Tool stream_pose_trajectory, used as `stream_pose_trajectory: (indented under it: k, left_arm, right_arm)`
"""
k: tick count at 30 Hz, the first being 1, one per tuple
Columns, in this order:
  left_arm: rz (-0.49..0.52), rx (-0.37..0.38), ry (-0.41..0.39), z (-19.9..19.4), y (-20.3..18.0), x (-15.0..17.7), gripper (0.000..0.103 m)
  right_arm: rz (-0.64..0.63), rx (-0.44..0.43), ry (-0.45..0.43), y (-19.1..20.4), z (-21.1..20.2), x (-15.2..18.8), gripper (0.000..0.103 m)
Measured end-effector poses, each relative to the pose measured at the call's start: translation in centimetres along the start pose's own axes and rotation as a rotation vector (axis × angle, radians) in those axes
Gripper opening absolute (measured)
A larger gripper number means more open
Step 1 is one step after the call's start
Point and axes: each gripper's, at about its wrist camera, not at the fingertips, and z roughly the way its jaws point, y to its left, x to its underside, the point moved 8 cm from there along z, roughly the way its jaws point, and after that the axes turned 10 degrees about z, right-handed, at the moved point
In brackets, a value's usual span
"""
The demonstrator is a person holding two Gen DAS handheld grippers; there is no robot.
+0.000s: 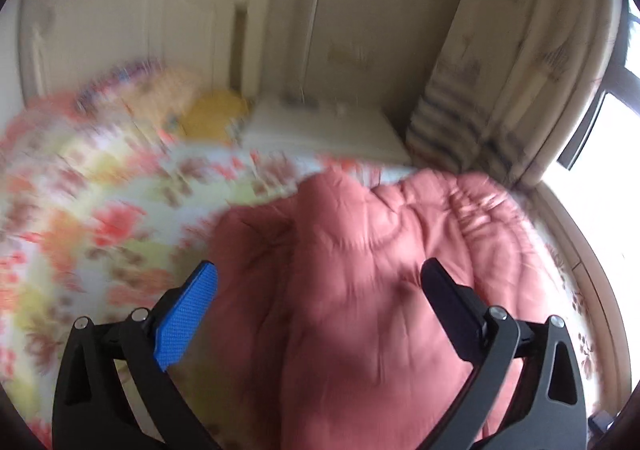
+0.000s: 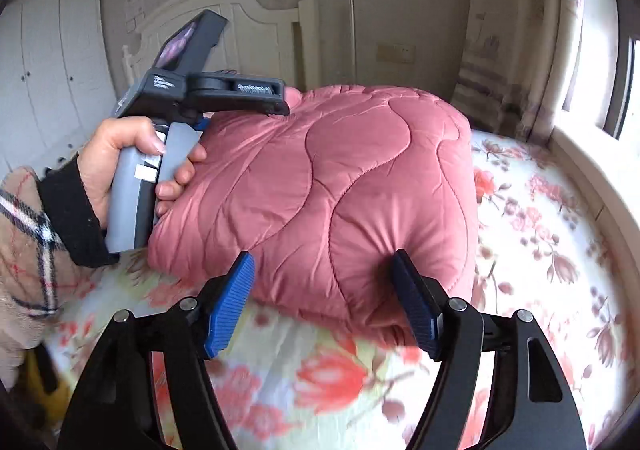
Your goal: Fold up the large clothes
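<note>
Pink quilted padding fills the middle of my right wrist view: the quilt (image 2: 340, 186) sits folded into a thick, puffy block on the bed (image 2: 540, 234), its satin face stitched in wavy lines. Its near edge bulges between my right fingers (image 2: 230, 306), which are spread wide and pinching nothing; the right-hand fingertip presses a dent into the fabric. The right gripper (image 2: 322, 262) sits at the bottom centre of that frame.

At the left of the same view I see the left hand (image 2: 120, 166) wrapped around the grey handle of the left gripper (image 2: 224, 90), whose body reaches over the quilt's upper left corner.

From the left wrist view, blurred, the quilt (image 1: 360, 270) spreads across the lower centre and right. The left fingers (image 1: 188, 314) stand wide apart above it, holding nothing. Floral sheet covers the bed (image 1: 80, 218) at the left.
</note>
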Motion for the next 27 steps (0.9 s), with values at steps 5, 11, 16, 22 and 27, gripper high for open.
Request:
stream_pose_trajectory:
  k: [5,11,16,22,27]
  left_arm:
    - [0.142,-0.141,-0.263,-12.6,-2.1,1.1,0.101]
    - [0.177,-0.18,-0.393,-23.0,-4.1,5.8,0.101]
    - [0.137,-0.134,-0.29,-22.5,-5.6,11.0,0.101]
    - [0.152,-0.158,-0.206,-20.6,-6.4,14.5,0.101]
    - [0.16,-0.156,-0.2,-20.4,-6.3,15.7,0.101]
  right_arm:
    - [0.065,-0.06,-0.181,-1.7,-7.8,-1.6,0.087]
    - [0.114,-0.039,-0.319,-3.0,-14.9,-1.8,0.099]
    - [0.042,0.028,-0.318,-1.4,-14.7,-0.1,0.099]
    - [-0.055,0.139,-0.292,1.7,-12.2,3.4,0.099]
    - [-0.039,0.191,-0.311,1.5,-11.8,4.2,0.099]
